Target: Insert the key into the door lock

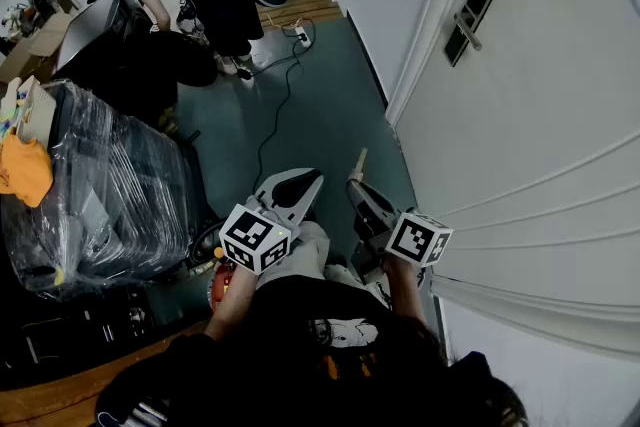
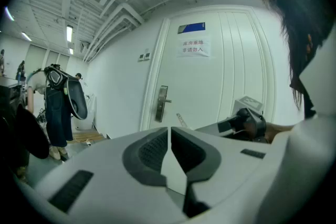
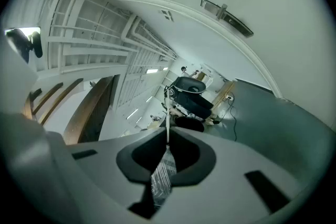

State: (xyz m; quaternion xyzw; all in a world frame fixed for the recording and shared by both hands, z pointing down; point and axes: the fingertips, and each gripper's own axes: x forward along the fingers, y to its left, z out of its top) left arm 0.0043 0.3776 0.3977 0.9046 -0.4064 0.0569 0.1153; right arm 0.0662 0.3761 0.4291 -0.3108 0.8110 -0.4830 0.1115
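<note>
Right gripper view: the pale grey right gripper [image 3: 167, 132] has its jaws clamped on the slim silvery metal key [image 3: 164, 170], blade projecting beyond their tips. The dark rectangular door lock plate [image 3: 226, 17] sits well above and right of them. The pale grey left gripper [image 2: 169, 129] has its jaws together, empty; the blade should probably be squared to the keyhole before advancing.

A workshop-like lab: plastic-wrapped equipment [image 1: 110, 195], floor cables [image 1: 288, 80], signed white door [image 2: 220, 86].

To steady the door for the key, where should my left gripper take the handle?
Probably the free end of the handle, the short bar sticking sideways out of the lock plate. Come in square to the plate, jaws above and below the bar. The left gripper is shut, so open it first.
</note>
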